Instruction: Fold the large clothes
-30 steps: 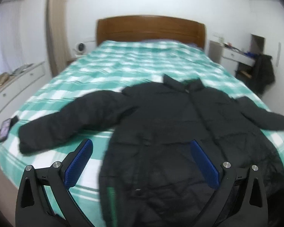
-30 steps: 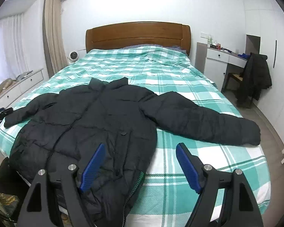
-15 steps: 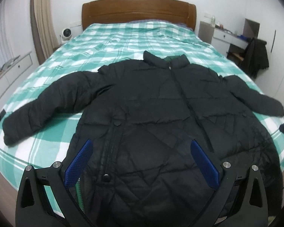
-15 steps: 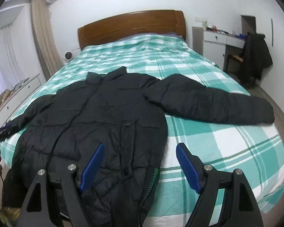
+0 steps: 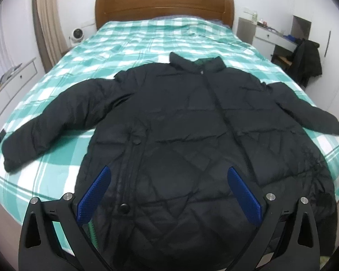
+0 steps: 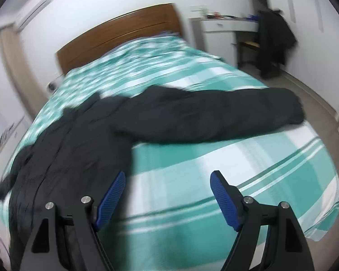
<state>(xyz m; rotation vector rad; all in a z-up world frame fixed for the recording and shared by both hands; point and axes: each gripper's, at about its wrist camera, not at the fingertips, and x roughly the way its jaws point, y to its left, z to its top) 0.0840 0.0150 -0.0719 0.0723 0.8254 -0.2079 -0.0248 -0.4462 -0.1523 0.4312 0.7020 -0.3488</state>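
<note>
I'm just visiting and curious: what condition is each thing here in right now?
Black puffer jacket: spread flat on the bed, front up, sleeves out, unfolded.
Left gripper: open, empty, over the jacket's hem.
Right gripper: open, empty, over the checked bedspread.
Dark coat: draped over a chair.

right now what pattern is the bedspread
Teal-and-white check bedspread, clearest in the left wrist view.

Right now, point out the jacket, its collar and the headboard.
jacket (image 5: 192, 140): left wrist view, on the quilted front of the body.
collar (image 5: 180, 62): left wrist view, on its upright left part.
headboard (image 5: 165, 6): left wrist view, on the middle of the wooden panel.
</note>
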